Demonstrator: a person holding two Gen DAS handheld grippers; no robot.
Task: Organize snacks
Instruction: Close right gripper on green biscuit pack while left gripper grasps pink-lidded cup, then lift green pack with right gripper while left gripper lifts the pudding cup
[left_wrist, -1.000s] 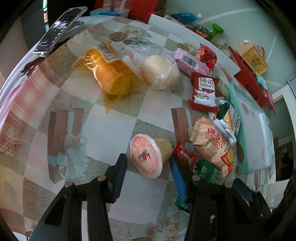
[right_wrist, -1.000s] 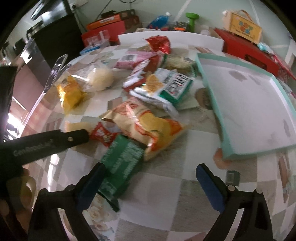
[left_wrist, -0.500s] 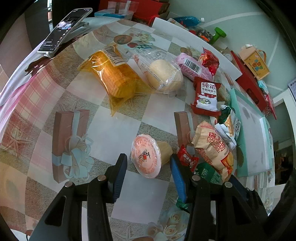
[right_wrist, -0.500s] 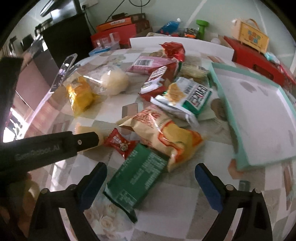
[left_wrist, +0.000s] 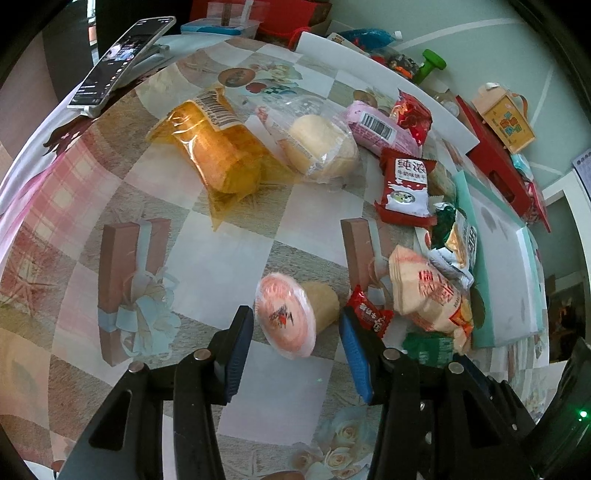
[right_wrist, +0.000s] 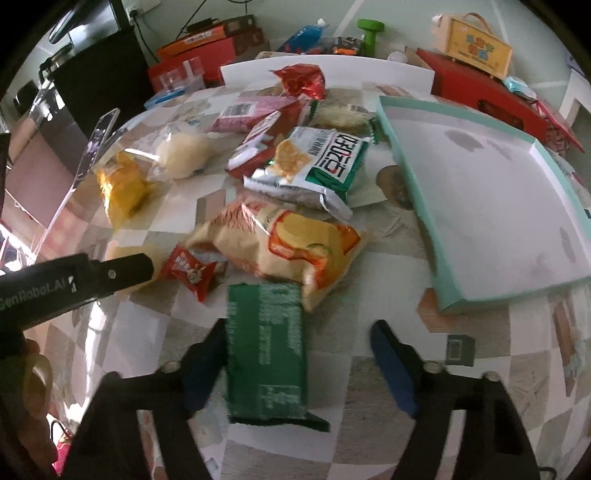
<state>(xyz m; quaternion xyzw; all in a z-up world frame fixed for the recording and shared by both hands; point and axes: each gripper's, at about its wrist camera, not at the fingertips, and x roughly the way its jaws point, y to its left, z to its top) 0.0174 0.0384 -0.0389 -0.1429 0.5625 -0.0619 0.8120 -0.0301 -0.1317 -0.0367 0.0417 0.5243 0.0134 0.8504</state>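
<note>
My left gripper (left_wrist: 295, 332) is open, its blue pads on either side of a jelly cup (left_wrist: 288, 319) that lies on its side with a pink lid. A small red candy packet (left_wrist: 367, 315) touches the right pad. My right gripper (right_wrist: 299, 354) is open over a green packet (right_wrist: 266, 350) that lies flat between its fingers. An orange chip bag (right_wrist: 291, 245), a green-white noodle pack (right_wrist: 317, 162) and a teal tray (right_wrist: 491, 206) with a bare white floor lie beyond. The left gripper's arm (right_wrist: 74, 280) shows at the right wrist view's left.
A yellow wrapped cake (left_wrist: 218, 155), a wrapped bun (left_wrist: 317, 147), a pink packet (left_wrist: 376, 129) and red packets (left_wrist: 404, 188) lie farther back. A phone (left_wrist: 122, 74) leans at the table's far left. Red boxes (right_wrist: 487, 92) and a yellow carton (right_wrist: 476, 40) stand behind the tray.
My right gripper has moved forward and left, so the green packet now lies between its fingers. My left gripper has stayed around the jelly cup, shifting only slightly.
</note>
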